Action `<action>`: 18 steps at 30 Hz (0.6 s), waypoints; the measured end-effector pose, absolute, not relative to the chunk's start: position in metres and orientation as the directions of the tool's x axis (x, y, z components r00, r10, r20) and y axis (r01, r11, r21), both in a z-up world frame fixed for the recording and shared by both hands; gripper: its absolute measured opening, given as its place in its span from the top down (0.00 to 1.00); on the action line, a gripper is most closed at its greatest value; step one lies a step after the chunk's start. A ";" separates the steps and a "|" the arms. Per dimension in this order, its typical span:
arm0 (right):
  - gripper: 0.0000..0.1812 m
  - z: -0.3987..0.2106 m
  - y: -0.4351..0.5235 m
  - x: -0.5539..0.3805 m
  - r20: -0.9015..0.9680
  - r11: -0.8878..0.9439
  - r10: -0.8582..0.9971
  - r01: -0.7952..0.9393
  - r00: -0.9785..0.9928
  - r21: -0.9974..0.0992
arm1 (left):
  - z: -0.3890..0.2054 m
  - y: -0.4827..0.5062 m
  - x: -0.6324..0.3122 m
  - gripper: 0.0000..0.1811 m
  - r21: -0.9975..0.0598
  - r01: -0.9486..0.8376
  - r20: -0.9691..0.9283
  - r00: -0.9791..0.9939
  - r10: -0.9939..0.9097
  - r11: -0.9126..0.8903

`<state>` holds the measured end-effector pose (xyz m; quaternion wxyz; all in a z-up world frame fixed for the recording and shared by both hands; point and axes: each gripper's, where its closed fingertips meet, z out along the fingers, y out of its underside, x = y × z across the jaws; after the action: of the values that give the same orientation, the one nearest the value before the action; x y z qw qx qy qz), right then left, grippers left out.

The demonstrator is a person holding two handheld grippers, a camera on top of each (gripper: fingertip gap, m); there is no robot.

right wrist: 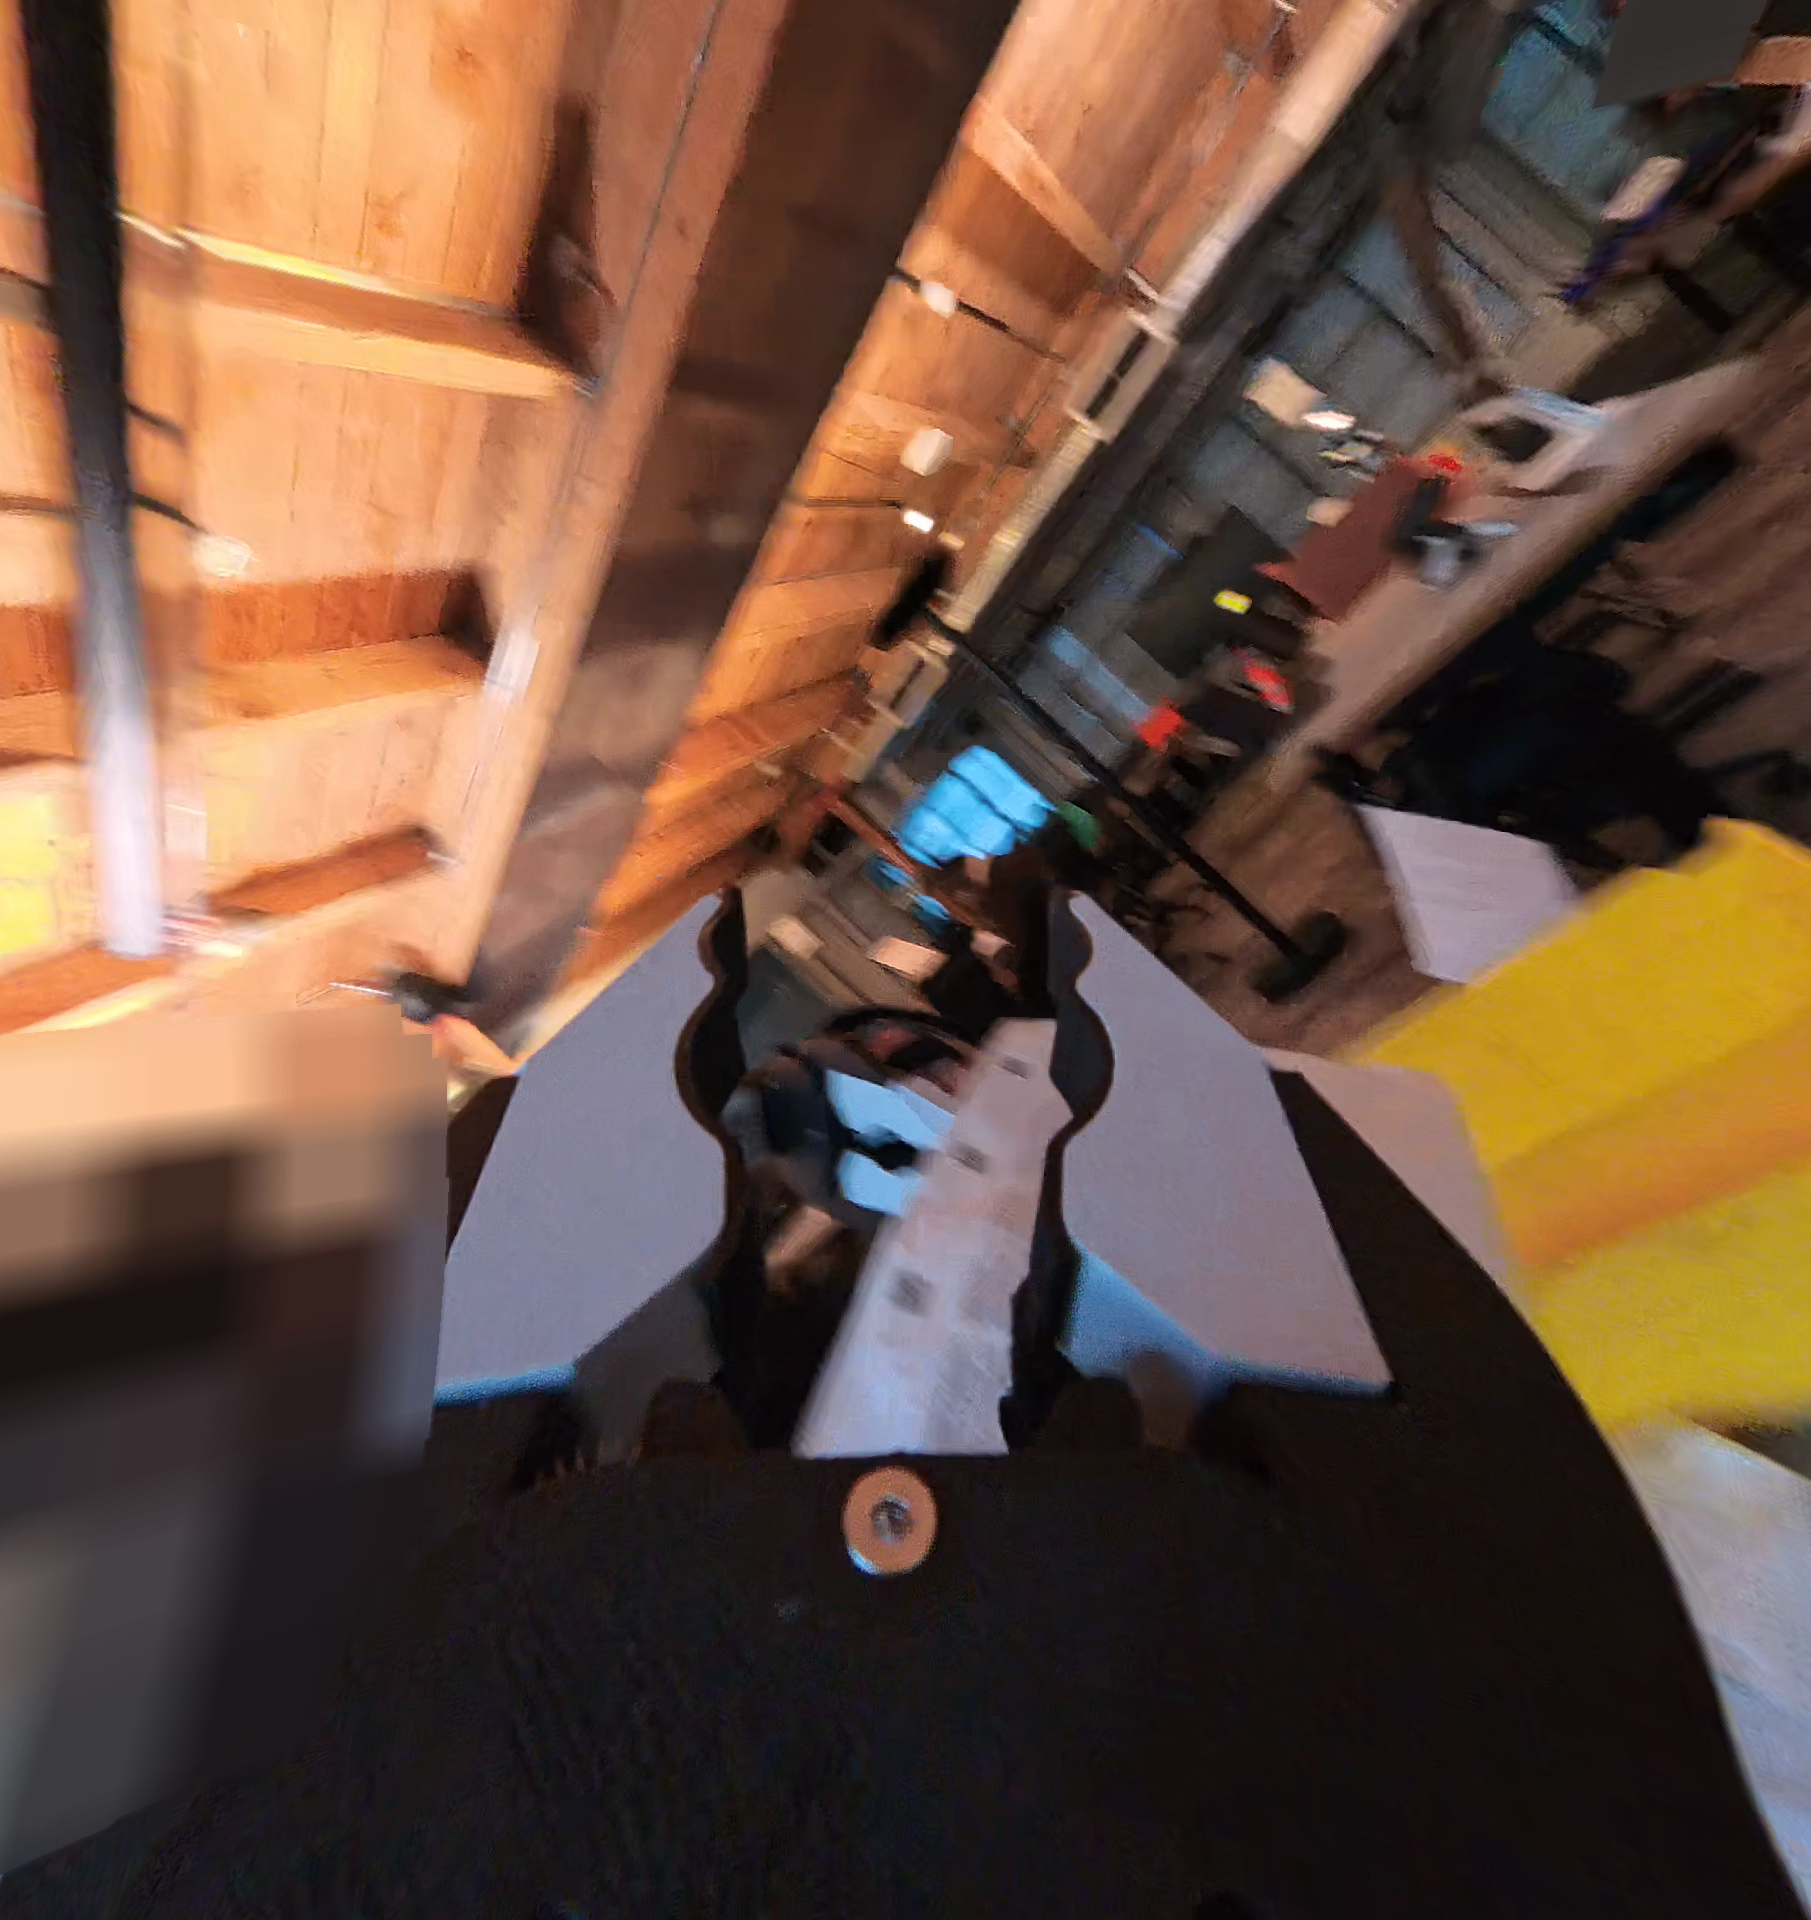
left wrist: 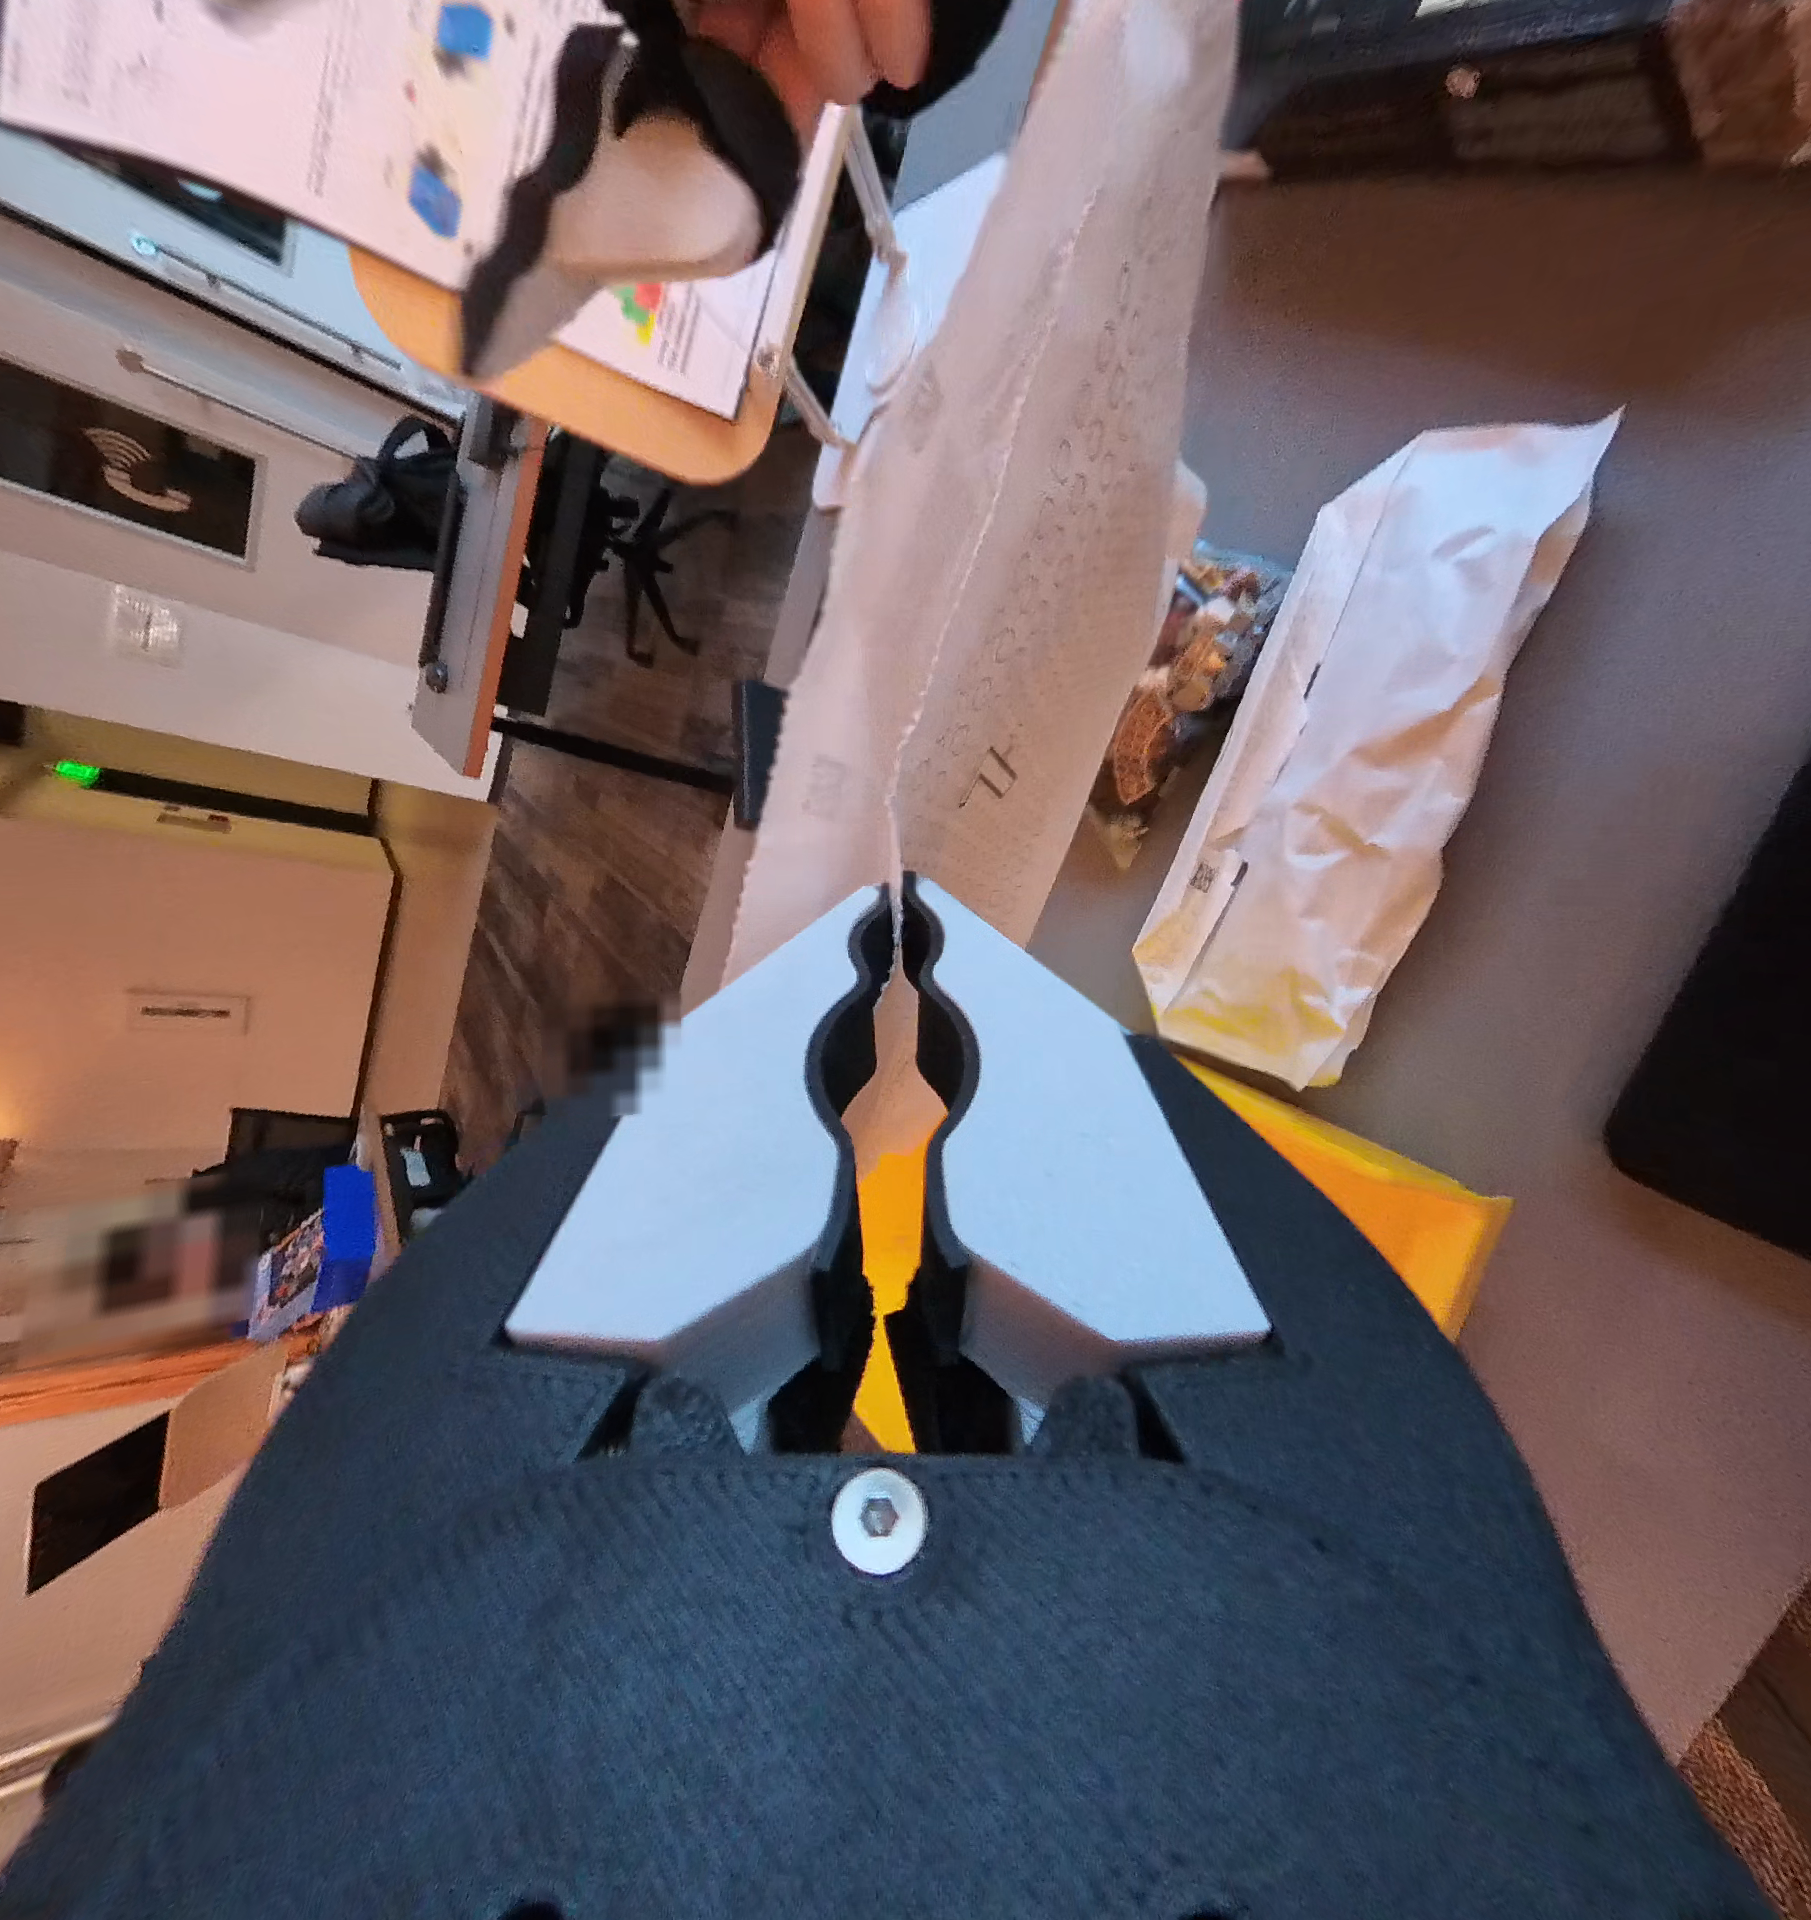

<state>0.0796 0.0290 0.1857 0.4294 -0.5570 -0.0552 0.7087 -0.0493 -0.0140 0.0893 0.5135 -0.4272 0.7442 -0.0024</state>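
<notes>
Grey table lies far right with a white bag. My left gripper pinches a white paper sheet (hold gently, it tears); my right gripper gapes, empty.

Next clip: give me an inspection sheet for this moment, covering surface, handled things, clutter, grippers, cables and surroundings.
Surface: grey table, partly covered.
Handled things: white torn bag, edge pinched by left gripper.
Clutter: white pouch, snack packet, yellow box, black pad.
Grippers: left shut on the bag; right gripper open, empty, raised off the table; that view is blurred.
Cables: nothing seen clearly.
Surroundings: desks, a chair, a wooden ceiling.
</notes>
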 end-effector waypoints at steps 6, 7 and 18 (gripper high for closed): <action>0.72 -0.062 0.081 0.168 -0.492 -0.804 0.365 0.000 0.790 -0.595 | 0.087 0.003 -0.075 1.00 -0.488 -0.648 -0.730 -0.065 -0.680 0.585; 0.72 -0.086 0.073 0.170 -0.553 -0.863 0.326 0.004 0.767 -0.505 | 0.088 0.006 -0.079 1.00 -0.480 -0.656 -0.736 -0.061 -0.675 0.582; 0.75 -0.146 0.070 0.198 -0.704 -0.951 0.185 -0.057 0.685 -0.305 | 0.102 0.033 -0.118 1.00 -0.489 -0.705 -0.714 -0.015 -0.700 0.514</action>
<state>0.1980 0.0702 -0.1460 0.1532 -0.9051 -0.0354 0.3950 -0.1185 0.0331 0.1023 0.4993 -0.4931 0.7124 0.0025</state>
